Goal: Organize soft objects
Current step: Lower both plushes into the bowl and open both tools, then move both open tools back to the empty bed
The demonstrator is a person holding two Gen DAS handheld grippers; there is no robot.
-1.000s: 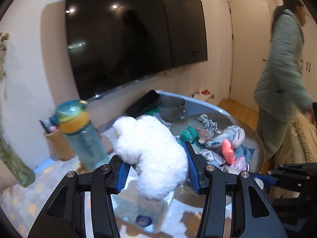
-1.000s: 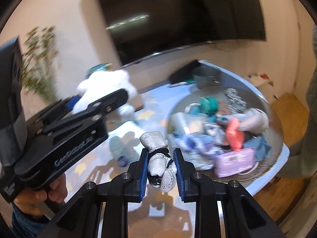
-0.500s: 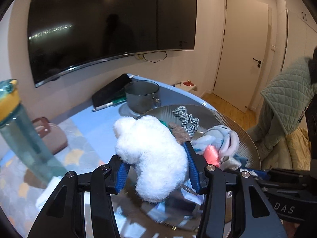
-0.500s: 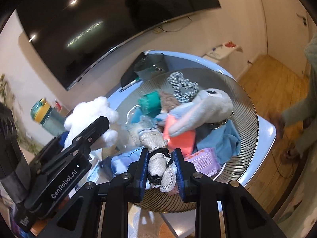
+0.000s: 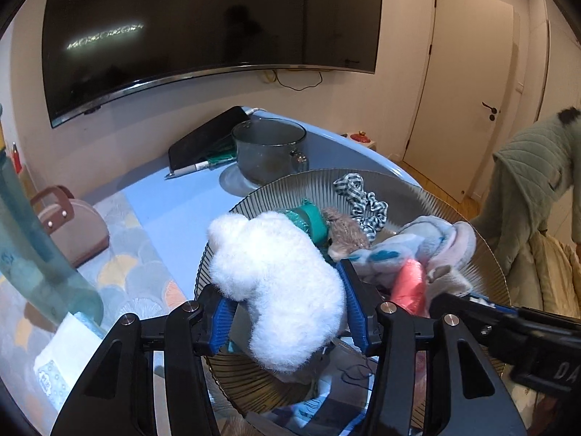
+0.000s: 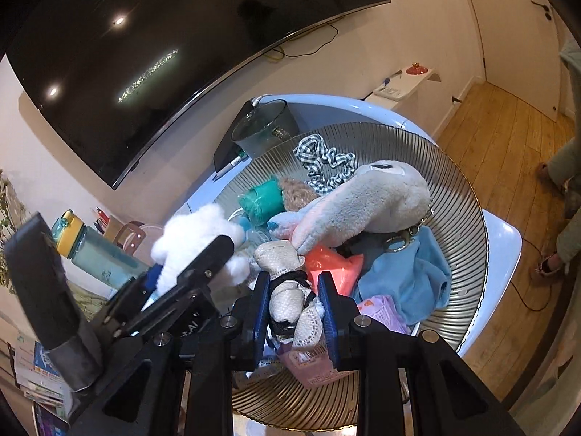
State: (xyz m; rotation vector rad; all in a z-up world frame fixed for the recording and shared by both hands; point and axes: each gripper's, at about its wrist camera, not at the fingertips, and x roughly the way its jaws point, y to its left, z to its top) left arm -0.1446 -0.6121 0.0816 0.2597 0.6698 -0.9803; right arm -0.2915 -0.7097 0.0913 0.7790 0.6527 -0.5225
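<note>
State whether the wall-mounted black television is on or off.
Off: the wall-mounted black television has a dark screen showing only reflections of ceiling lights.

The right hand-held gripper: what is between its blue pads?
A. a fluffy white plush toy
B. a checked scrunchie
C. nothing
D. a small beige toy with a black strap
D: in the right wrist view, the right hand-held gripper is shut on the small beige toy.

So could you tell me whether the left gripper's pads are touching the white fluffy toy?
Touching. In the left wrist view the left gripper has both blue pads pressed into the sides of the white fluffy toy, which bulges between them above the ribbed bowl.
</note>
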